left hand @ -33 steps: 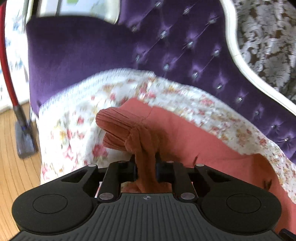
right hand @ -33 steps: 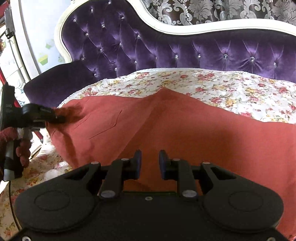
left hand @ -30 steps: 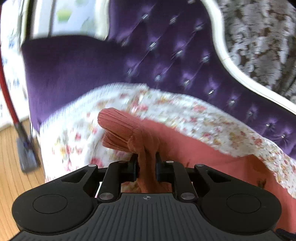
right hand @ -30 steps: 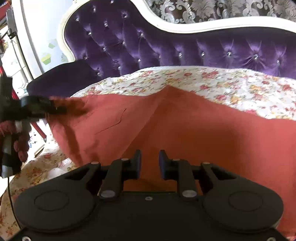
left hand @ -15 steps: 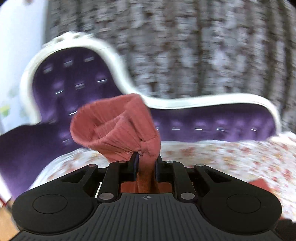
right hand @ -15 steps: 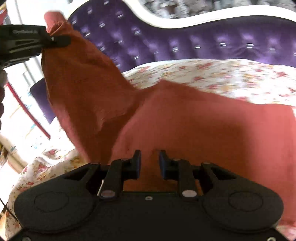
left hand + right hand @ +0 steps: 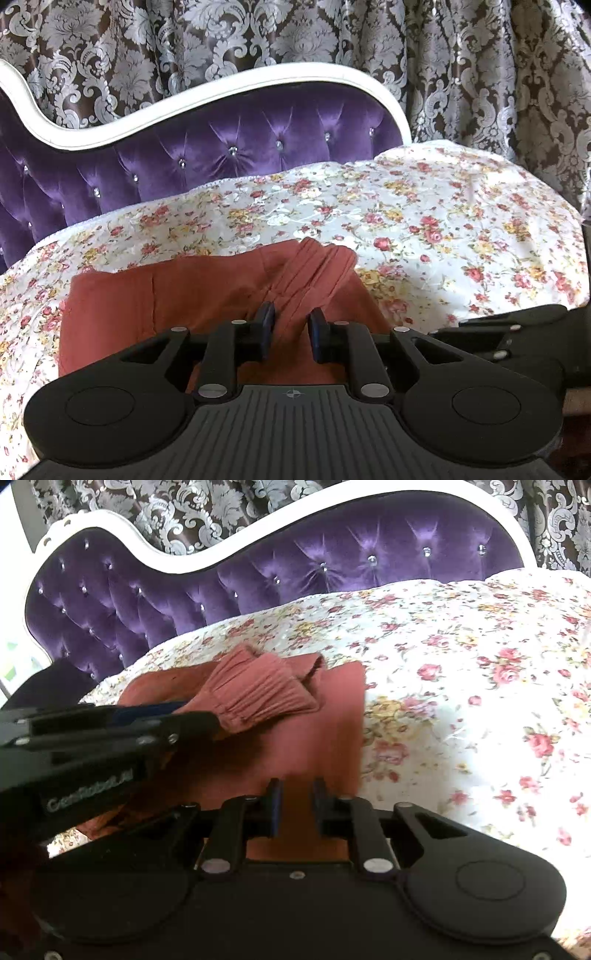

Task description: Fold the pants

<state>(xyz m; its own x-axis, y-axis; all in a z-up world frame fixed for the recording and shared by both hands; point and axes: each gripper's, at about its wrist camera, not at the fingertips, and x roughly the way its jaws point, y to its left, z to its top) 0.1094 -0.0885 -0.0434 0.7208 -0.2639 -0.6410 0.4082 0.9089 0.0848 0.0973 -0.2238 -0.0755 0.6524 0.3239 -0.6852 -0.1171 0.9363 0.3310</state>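
The rust-red pants [image 7: 177,295] lie folded over on the floral sheet [image 7: 424,229]. My left gripper [image 7: 290,325] is shut on the gathered waistband [image 7: 314,269], which it holds low over the folded pants; it also shows in the right wrist view [image 7: 258,694]. My right gripper [image 7: 295,805] sits at the near right edge of the pants [image 7: 321,734] with cloth between its narrowly parted fingers; a grip is not clear. The left gripper's body [image 7: 92,746] crosses the left of that view.
A purple tufted sofa back [image 7: 221,147] with a white frame [image 7: 221,85] runs behind the sheet. Patterned curtains [image 7: 480,74] hang behind it. The floral sheet [image 7: 480,683] spreads bare to the right of the pants.
My left gripper lifted the waistband high, swung it rightward across the pants and lowered it onto the far end. The pants now lie doubled over. My right gripper stayed at the near edge.
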